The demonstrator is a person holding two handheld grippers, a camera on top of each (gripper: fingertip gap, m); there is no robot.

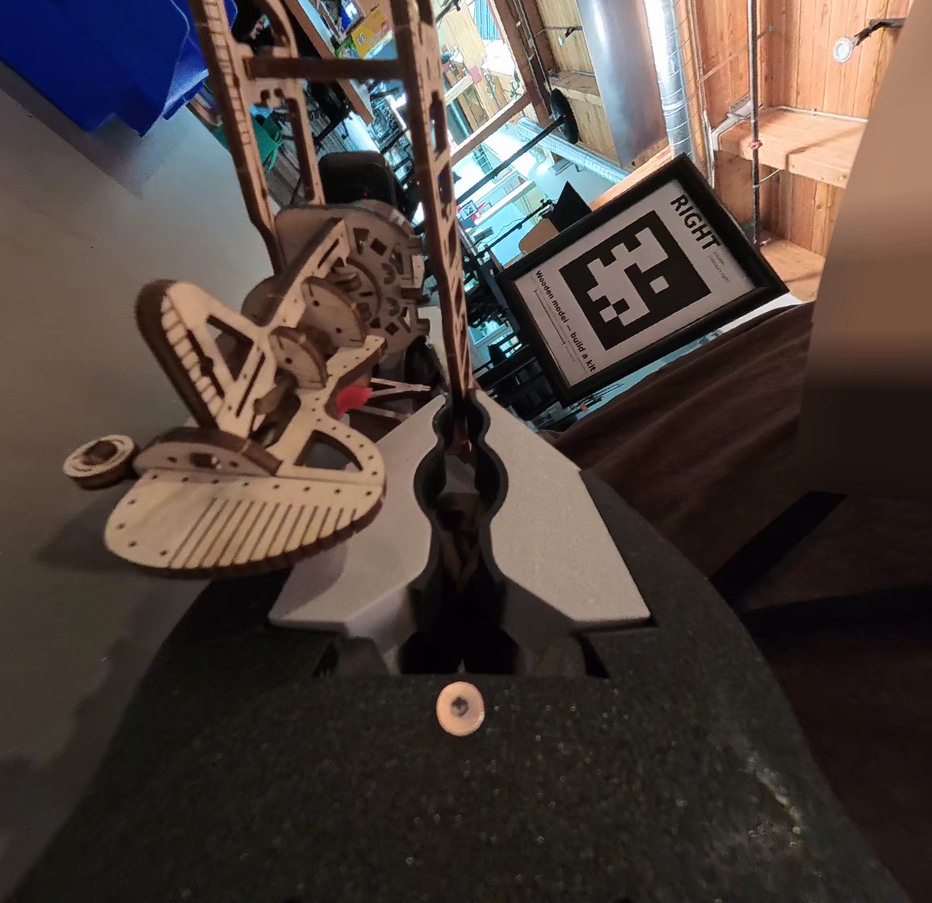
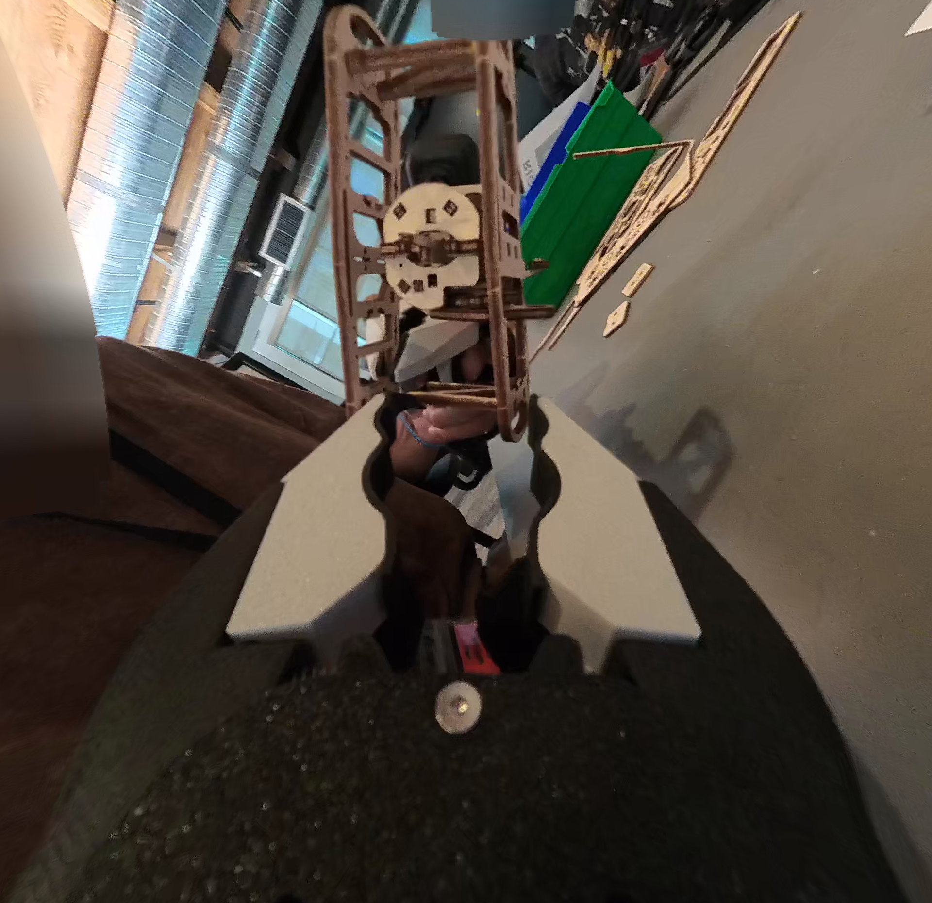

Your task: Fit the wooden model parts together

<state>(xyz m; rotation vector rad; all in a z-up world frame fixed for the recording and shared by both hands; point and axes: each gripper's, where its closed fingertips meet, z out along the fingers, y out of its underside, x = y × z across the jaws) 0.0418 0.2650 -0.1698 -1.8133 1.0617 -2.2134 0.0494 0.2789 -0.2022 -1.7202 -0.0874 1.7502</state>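
A tall wooden frame [image 1: 428, 122] of two pierced side plates joined by crossbars stands up in front of both grippers. My left gripper [image 1: 460, 425] is shut on the thin edge of one side plate near its lower end. A round wooden disc part [image 2: 431, 248] sits inside the frame. A fan-shaped geared wooden assembly [image 1: 242, 480] lies by the frame's base on the grey table [image 1: 75, 324]; whether it is joined to the frame I cannot tell. My right gripper [image 2: 459, 415] is open, its fingertips at the lower end of the frame [image 2: 363, 198].
A small wooden ring [image 1: 99, 460] lies left of the assembly. A framed sign [image 1: 640, 284] stands on brown cloth [image 1: 681, 450]. A blue bin [image 1: 101, 47] is far left. Green and blue bins [image 2: 585, 198], wooden part sheets [image 2: 655, 198] and loose pieces [image 2: 618, 319] lie on the table.
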